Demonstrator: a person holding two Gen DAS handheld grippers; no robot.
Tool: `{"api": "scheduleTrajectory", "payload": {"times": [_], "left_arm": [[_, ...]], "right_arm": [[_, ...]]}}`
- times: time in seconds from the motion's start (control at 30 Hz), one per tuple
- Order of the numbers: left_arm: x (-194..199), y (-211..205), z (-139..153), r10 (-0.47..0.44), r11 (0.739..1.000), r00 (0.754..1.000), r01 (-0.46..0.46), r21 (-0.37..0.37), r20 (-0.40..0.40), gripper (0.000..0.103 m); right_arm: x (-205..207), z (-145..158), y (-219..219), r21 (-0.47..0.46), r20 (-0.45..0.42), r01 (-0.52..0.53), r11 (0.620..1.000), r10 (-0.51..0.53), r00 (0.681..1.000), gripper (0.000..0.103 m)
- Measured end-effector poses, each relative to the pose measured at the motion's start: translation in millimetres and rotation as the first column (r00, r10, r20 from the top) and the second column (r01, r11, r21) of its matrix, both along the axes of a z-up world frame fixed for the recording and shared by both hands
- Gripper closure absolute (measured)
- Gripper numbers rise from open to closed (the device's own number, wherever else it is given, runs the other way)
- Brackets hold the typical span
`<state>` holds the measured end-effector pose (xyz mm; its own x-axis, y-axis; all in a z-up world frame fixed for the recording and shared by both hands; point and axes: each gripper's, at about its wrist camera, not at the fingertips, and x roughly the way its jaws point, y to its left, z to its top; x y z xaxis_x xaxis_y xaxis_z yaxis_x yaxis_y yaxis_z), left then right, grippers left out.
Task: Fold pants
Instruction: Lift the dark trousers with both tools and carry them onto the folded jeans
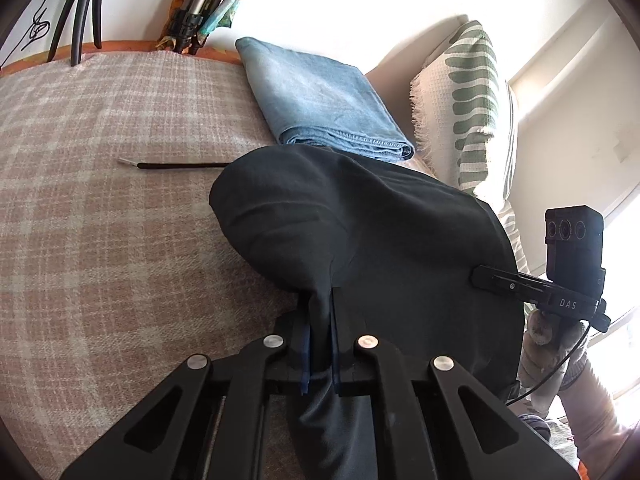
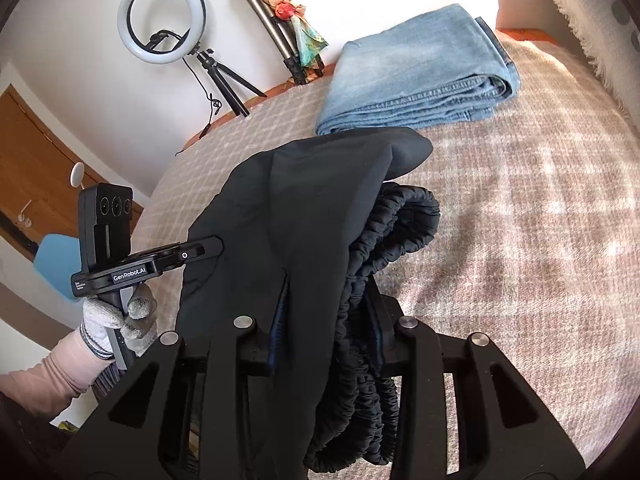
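Note:
Black pants (image 1: 360, 220) hang bunched between both grippers above a checked blanket (image 1: 100, 200). My left gripper (image 1: 320, 292) is shut on a thin fold of the black cloth, which drapes down over its fingers. The right wrist view shows my right gripper (image 2: 328, 288) shut on a thick bunch of the same pants (image 2: 300, 200), with the gathered elastic waistband (image 2: 400, 220) pressed between its pads. Each view catches the other gripper at the pants' far edge, held by a gloved hand (image 2: 116, 312).
Folded blue jeans (image 1: 320, 96) (image 2: 416, 68) lie on the blanket behind the pants. A thin black cord (image 1: 180, 166) rests to the left. A green-patterned pillow (image 1: 468, 92) stands at the right. A ring light (image 2: 162, 18) and tripods (image 2: 272, 20) lean by the wall.

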<state>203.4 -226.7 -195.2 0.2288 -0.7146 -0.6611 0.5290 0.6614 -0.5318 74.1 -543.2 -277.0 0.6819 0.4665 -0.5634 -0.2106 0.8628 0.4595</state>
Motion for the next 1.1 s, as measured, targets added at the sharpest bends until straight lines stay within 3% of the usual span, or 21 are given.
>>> {"api": "scheduleTrajectory", "payload": {"times": [0.2, 0.6, 0.87, 1.1], "left_arm": [[1.2, 0.5, 24.7, 0.0, 1.0, 0.999, 0.001, -0.014, 0.052, 0.099], [42.3, -30.5, 84.9, -0.006, 1.0, 0.977, 0.011, -0.019, 0.215, 0.099], [100.9, -56.6, 114.7, 0.015, 0.999, 0.961, -0.006, -0.033, 0.275, 0.1], [157.4, -91.9, 127.5, 0.023, 1.0, 0.945, -0.017, -0.019, 0.325, 0.1]], "right_arm": [[-1.8, 32.0, 3.7, -0.053, 0.071, 0.009, 0.999, -0.006, 0.997, 0.069], [34.4, 91.0, -19.9, -0.045, 0.18, 0.079, 0.996, -0.07, 0.981, 0.07], [87.9, 134.5, -41.5, -0.071, 0.231, 0.103, 0.992, -0.084, 0.969, 0.07], [156.2, 150.2, -72.9, -0.096, 0.238, 0.107, 0.99, -0.082, 0.968, 0.07]]}}
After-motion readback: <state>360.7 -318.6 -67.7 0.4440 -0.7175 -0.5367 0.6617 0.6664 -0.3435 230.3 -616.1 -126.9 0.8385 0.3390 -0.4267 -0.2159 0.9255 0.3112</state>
